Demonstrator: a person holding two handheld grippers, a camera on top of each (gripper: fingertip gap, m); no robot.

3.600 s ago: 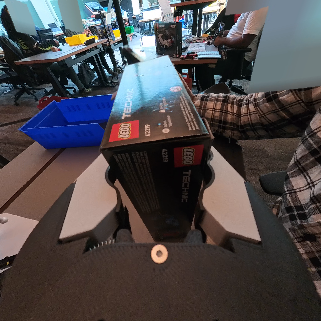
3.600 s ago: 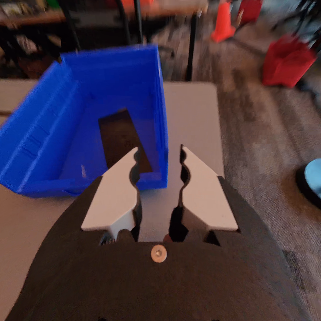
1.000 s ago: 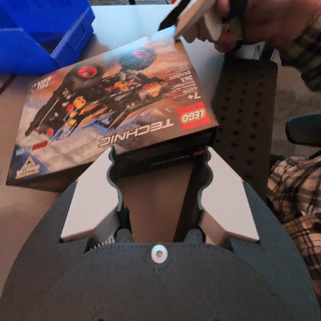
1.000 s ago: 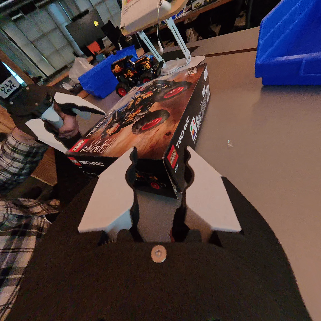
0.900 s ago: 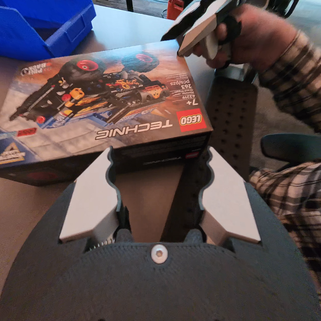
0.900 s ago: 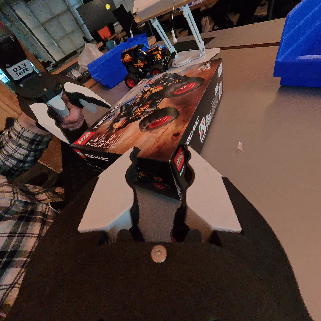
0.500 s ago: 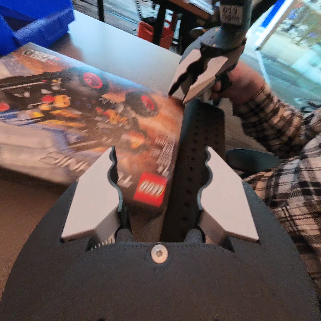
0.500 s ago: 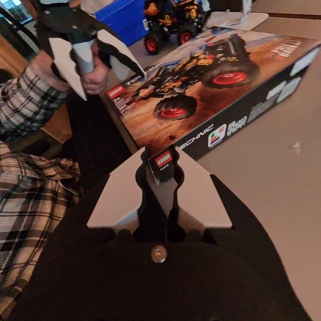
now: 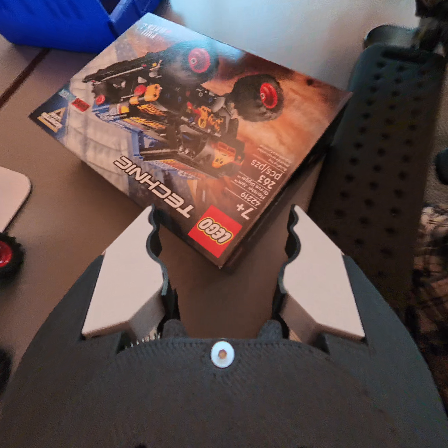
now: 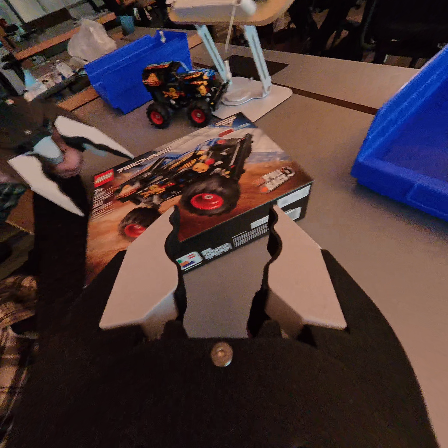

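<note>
A toy-brick set box [image 9: 189, 126] with a monster truck picture lies flat on the grey table [image 9: 60, 218]. My left gripper [image 9: 222, 206] is open and empty, just above the box's near corner. My right gripper [image 10: 223, 207] is open and empty, hovering over the box [image 10: 194, 194] at its long side edge. The left gripper [image 10: 70, 164] also shows in the right wrist view, held in a hand by the box's far left corner.
A blue bin [image 9: 60, 21] sits beyond the box and shows at the right of the right wrist view [image 10: 412, 145]. A built toy truck [image 10: 181, 92], another blue bin [image 10: 135, 70] and a white stand [image 10: 244, 94] lie behind. A black perforated panel [image 9: 378, 157] hangs off the table edge.
The left gripper let the box go and it now lies flat. The right gripper, narrowed on the box's corner half a second ago, has opened and drawn back along the side.
</note>
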